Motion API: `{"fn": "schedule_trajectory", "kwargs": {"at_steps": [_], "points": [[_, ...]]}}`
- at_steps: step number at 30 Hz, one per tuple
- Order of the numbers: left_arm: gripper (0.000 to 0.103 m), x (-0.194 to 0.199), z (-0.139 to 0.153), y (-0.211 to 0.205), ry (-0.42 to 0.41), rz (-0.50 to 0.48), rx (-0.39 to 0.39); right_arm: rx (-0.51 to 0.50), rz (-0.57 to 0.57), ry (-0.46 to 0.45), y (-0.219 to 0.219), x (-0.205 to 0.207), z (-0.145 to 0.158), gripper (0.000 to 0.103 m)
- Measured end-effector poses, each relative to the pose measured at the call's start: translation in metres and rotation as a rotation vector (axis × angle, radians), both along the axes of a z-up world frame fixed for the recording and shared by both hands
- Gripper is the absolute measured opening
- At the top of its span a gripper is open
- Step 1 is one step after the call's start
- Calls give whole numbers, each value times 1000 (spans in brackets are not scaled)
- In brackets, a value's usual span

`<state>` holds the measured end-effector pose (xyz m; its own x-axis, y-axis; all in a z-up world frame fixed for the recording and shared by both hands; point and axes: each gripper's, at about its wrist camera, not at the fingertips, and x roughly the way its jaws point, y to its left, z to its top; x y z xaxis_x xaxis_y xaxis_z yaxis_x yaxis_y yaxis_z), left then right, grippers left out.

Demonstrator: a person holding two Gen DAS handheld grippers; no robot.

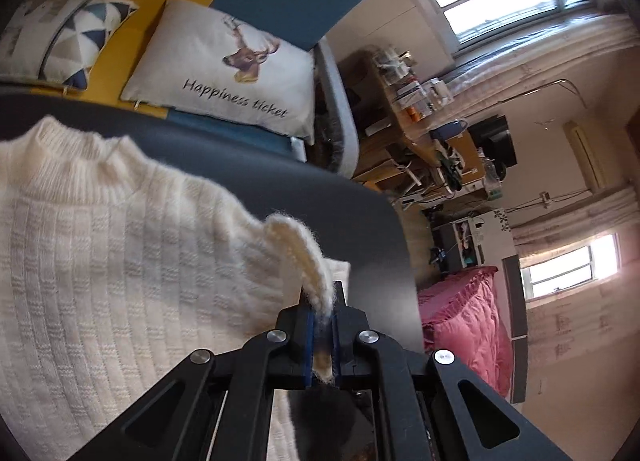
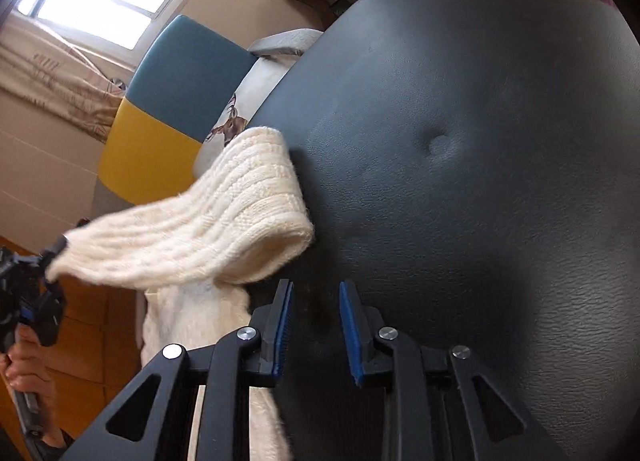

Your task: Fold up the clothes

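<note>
Left hand-held gripper (image 1: 323, 335) pinching cream sweater (image 1: 120, 261) edge; right hand-held gripper (image 2: 315, 329) agape above dark cushion (image 2: 480, 181).

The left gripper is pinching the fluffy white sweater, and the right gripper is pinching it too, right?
Not quite. The left gripper does have its jaws shut on the edge of the cream-white ribbed knit sweater. But the right wrist view shows the right gripper with its jaws open and nothing between them, over the dark blue-grey padded leather surface, beside the sweater.
</note>
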<state>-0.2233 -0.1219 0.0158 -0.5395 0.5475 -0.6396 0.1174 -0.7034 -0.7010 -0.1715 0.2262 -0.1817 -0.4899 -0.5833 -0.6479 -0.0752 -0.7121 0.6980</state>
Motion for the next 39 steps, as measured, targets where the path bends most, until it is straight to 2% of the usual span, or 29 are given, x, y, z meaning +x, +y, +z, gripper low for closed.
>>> {"fn": "schedule_trajectory", "kwargs": {"at_steps": [5, 8, 10, 12, 15, 21, 25, 30, 33, 39], "points": [[6, -18, 65, 16, 110, -25, -13, -85, -30, -48, -1, -10, -11, 25], [6, -23, 88, 16, 153, -32, -36, -161, -44, -79, -12, -19, -19, 25], [6, -24, 101, 15, 181, -34, -53, -175, -51, -80, -18, -21, -19, 26], [6, -20, 106, 12, 201, -38, -72, -176, -52, -77, -26, -25, -18, 26], [6, -21, 107, 3, 208, -33, -67, -139, -58, -79, -37, -29, -17, 26], [6, -8, 109, -24, 237, -8, -56, -137, -72, -89, -50, -40, -19, 26], [6, 8, 108, -53, 265, 25, -52, -61, -49, -48, -61, -51, -12, 26], [6, 32, 84, -94, 236, 80, -60, 96, 9, 4, -77, -54, 0, 26], [6, 50, 53, -124, 190, 123, -64, 152, 31, 22, -81, -51, 0, 26], [6, 81, -32, -170, 35, 199, -72, 303, 96, 82, -98, -47, 9, 26]]}}
